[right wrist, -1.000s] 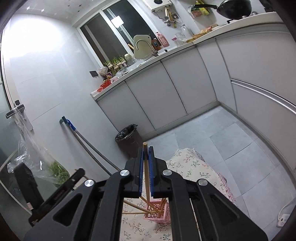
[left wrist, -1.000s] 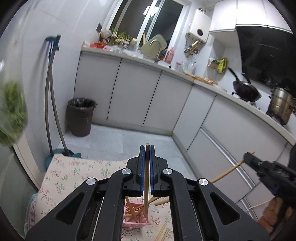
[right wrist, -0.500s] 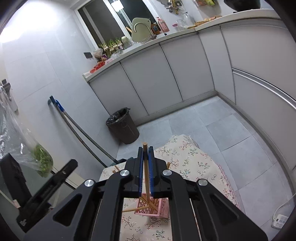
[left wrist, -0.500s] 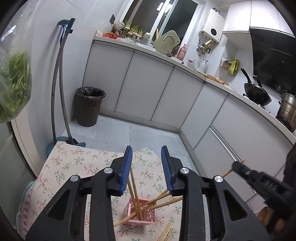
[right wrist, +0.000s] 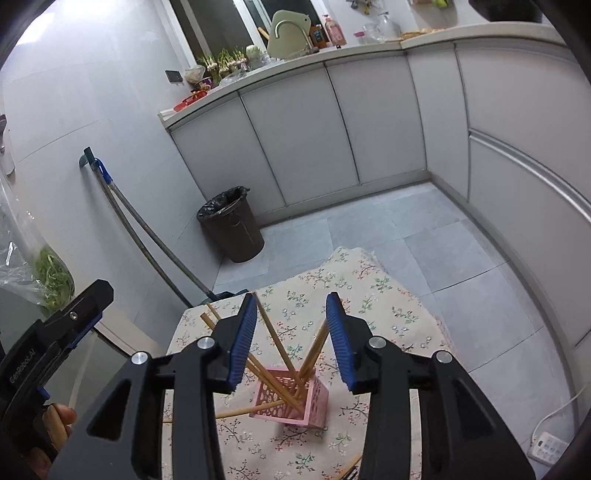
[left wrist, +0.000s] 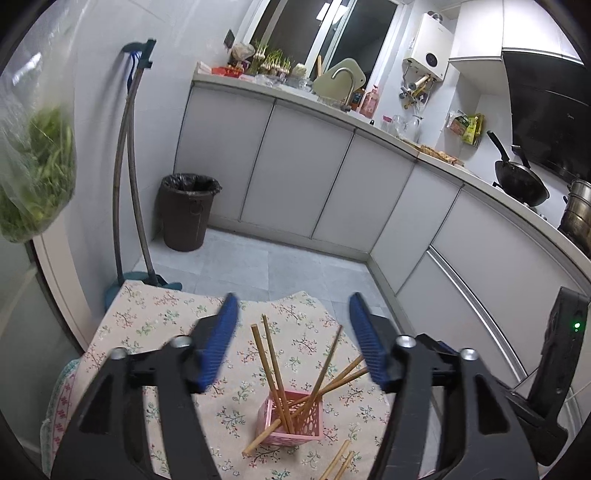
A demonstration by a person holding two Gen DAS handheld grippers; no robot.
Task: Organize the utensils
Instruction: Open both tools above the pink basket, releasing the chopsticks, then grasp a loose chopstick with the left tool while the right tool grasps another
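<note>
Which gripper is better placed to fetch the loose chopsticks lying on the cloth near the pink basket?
Probably left. The left gripper is open and empty, and the loose chopsticks show clearly below it, beside the pink basket. The right gripper is open too, but its view barely catches them at the bottom edge.

A small kitchen with pale grey wall tiles and a grey tiled floor (left wrist: 258, 258). White cabinets (left wrist: 295, 166) curve under a light countertop (right wrist: 295, 59) — faucet (left wrist: 341, 74), bottles and potted greens by a dark window (left wrist: 295, 22). A brown trash bin (left wrist: 186, 210) stands in the corner; a mop (left wrist: 127, 166) leans on the wall. A wok (left wrist: 521, 184) sits at right — a floral cloth (left wrist: 147, 321) covers the surface.
</note>
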